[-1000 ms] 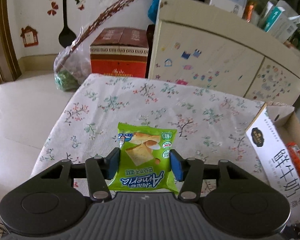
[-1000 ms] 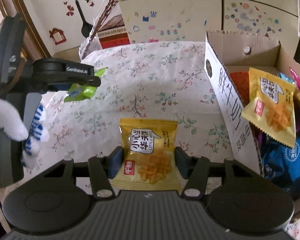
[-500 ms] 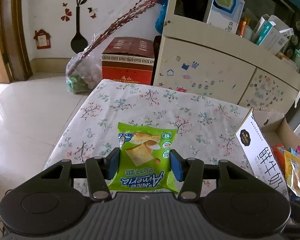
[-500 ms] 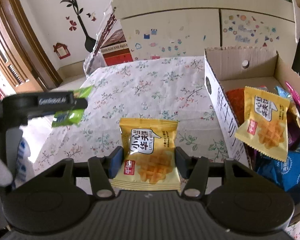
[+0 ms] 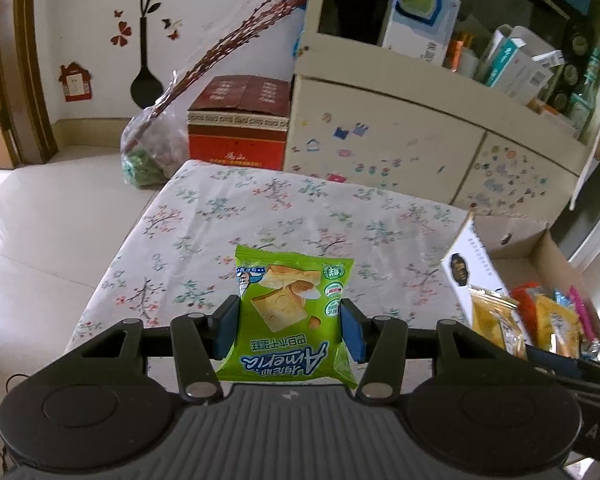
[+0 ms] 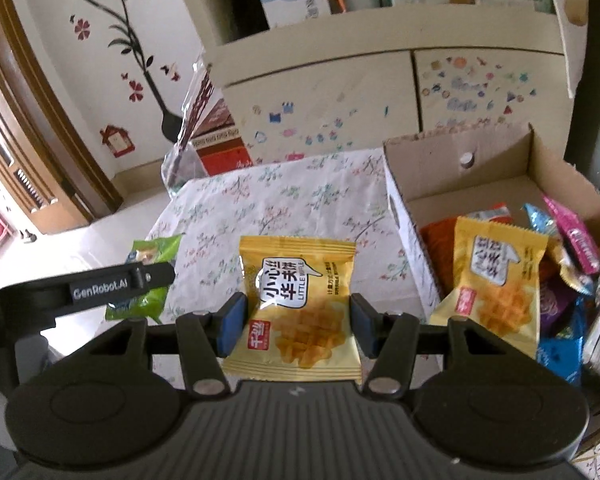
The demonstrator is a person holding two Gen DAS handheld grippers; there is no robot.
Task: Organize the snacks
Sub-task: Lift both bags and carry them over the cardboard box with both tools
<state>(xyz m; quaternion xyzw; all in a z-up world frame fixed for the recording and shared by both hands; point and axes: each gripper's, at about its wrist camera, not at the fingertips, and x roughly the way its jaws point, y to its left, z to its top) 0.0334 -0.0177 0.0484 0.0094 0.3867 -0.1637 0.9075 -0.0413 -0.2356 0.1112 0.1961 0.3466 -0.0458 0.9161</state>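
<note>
My left gripper (image 5: 290, 326) is shut on a green biscuit packet (image 5: 292, 312), held flat above the floral tablecloth (image 5: 284, 216). A yellow waffle packet (image 6: 300, 304) sits clamped in my right gripper (image 6: 298, 322), also lifted over the cloth. In the right wrist view the left gripper (image 6: 100, 284) shows at the left with the green packet (image 6: 148, 276) in it. To the right stands an open cardboard box (image 6: 460, 156) holding several snack packets, a second yellow waffle packet (image 6: 496, 276) on top. The same box (image 5: 476, 264) is at the right in the left wrist view.
A cream cabinet (image 5: 400, 136) with stickers stands behind the table, its shelf crowded with boxes. A red carton (image 5: 240, 128) and a plastic bag of twigs (image 5: 152, 148) sit on the tiled floor (image 5: 52, 216) at the far left. A wooden door frame (image 6: 48, 128) lies left.
Both grippers have risen with their packets, so more of the table, floor and cabinet shows. The left gripper has shifted lower left in the right wrist view. Neither grip has changed.
</note>
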